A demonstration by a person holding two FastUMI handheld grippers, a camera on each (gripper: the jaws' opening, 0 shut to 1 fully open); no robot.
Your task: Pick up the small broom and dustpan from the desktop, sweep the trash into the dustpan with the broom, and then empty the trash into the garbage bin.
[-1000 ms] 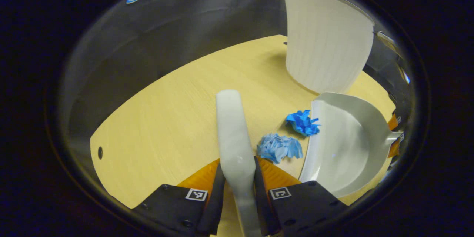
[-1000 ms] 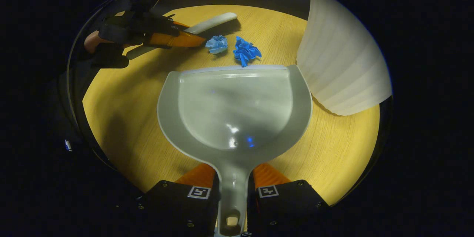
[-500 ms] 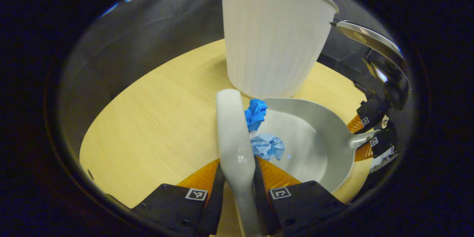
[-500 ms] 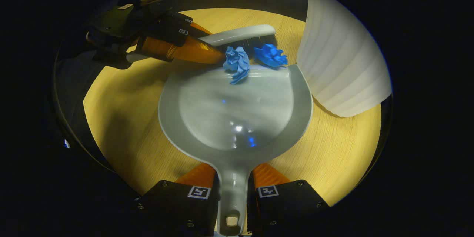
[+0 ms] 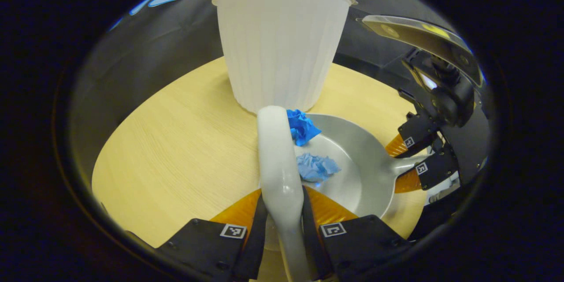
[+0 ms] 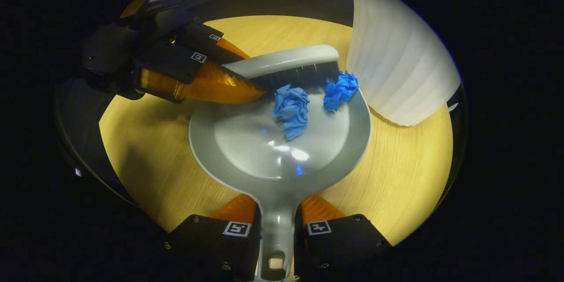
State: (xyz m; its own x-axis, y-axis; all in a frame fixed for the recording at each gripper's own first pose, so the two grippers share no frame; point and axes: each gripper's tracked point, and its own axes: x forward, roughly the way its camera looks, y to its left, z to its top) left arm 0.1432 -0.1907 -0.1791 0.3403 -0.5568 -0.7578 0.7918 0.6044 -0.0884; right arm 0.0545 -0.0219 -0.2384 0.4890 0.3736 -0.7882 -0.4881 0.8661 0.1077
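The left hand-held gripper [image 5: 284,211] is clamped on the handle of the small broom [image 5: 276,150], both fingers pressing its sides. The right hand-held gripper [image 6: 276,224] is closed the same way around the stem of the dustpan [image 6: 246,141], which lies flat on the wooden desk [image 6: 145,141].

Taking the dustpan as the landmark: the broom head lies across its open front lip, dark bristles [image 6: 304,75] turned toward the pan's inside. Two wads of blue paper sit inside the pan just behind that lip. The paler wad [image 6: 291,108] lies near the middle of the front part, touching the bristles. The deeper blue wad [image 6: 340,90] rests at the front corner of the pan nearest the bin, against the raised side wall.

The white ribbed garbage bin [image 6: 401,66] stands upright on the desk just beside that same front corner of the dustpan, beyond its lip in the left gripper view [image 5: 282,39].
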